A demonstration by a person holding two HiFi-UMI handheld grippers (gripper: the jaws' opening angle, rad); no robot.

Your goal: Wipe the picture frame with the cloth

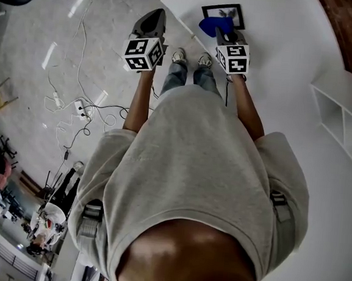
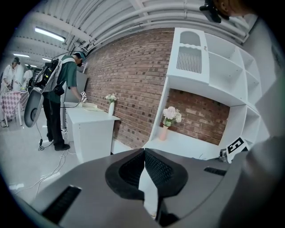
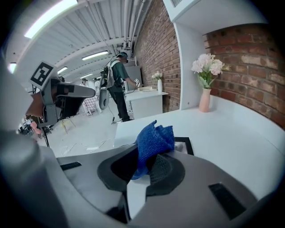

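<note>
A black picture frame (image 1: 224,14) lies flat near the corner of the white table (image 1: 283,30). My right gripper (image 1: 221,32) is shut on a blue cloth (image 1: 208,26), held just above the frame's near edge. In the right gripper view the cloth (image 3: 152,141) sticks up from between the jaws and hides most of the frame (image 3: 185,144). My left gripper (image 1: 150,24) hangs over the floor, left of the table, shut and holding nothing; its jaws (image 2: 143,156) meet at the tips.
Cables and a power strip (image 1: 81,107) lie on the floor at the left. White shelving (image 1: 343,115) stands at the right. A vase of flowers (image 3: 205,82) stands at the table's back. A person (image 2: 58,98) works at a white cabinet (image 2: 91,131) farther off.
</note>
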